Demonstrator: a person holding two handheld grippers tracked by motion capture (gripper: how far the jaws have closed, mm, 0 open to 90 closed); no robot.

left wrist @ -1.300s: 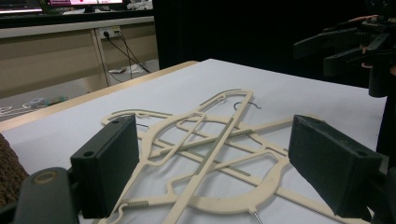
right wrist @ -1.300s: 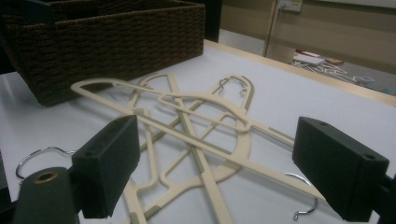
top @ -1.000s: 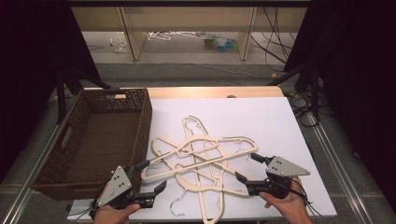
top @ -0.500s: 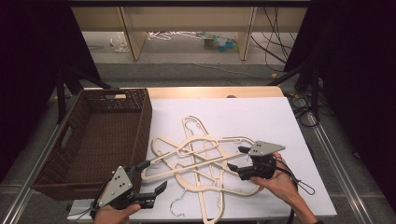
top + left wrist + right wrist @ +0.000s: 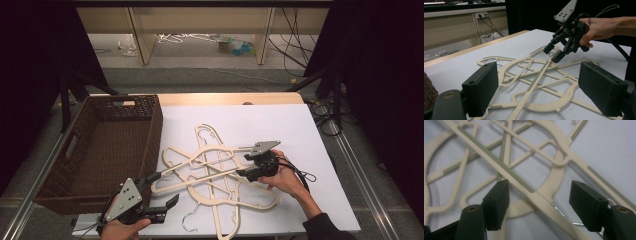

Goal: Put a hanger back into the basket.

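Several cream plastic hangers [image 5: 215, 170] lie tangled in a pile on the white table top [image 5: 300, 130]. My right gripper [image 5: 243, 165] hovers low over the right side of the pile. In the right gripper view its jaws [image 5: 540, 205] straddle one hanger's ribbed bar [image 5: 524, 186], and the pads stand clear of it on both sides. Those jaws have just been closing. The left gripper view shows the right gripper [image 5: 553, 52] from the side, tilted down at the hangers. My left gripper [image 5: 165, 189] rests open at the table's near left edge, and the pile [image 5: 536, 82] lies ahead of its jaws.
A dark wicker basket [image 5: 150, 135] stands at the table's left side, with nothing seen inside it. Metal hooks of the hangers [image 5: 187, 220] stick out toward the near edge. A cable [image 5: 302, 175] trails from the right gripper. Bare white table lies at the far right.
The right gripper has moved from the near right edge forward and left onto the hanger pile, sinking a little, and its jaws have narrowed. The left gripper has not moved.
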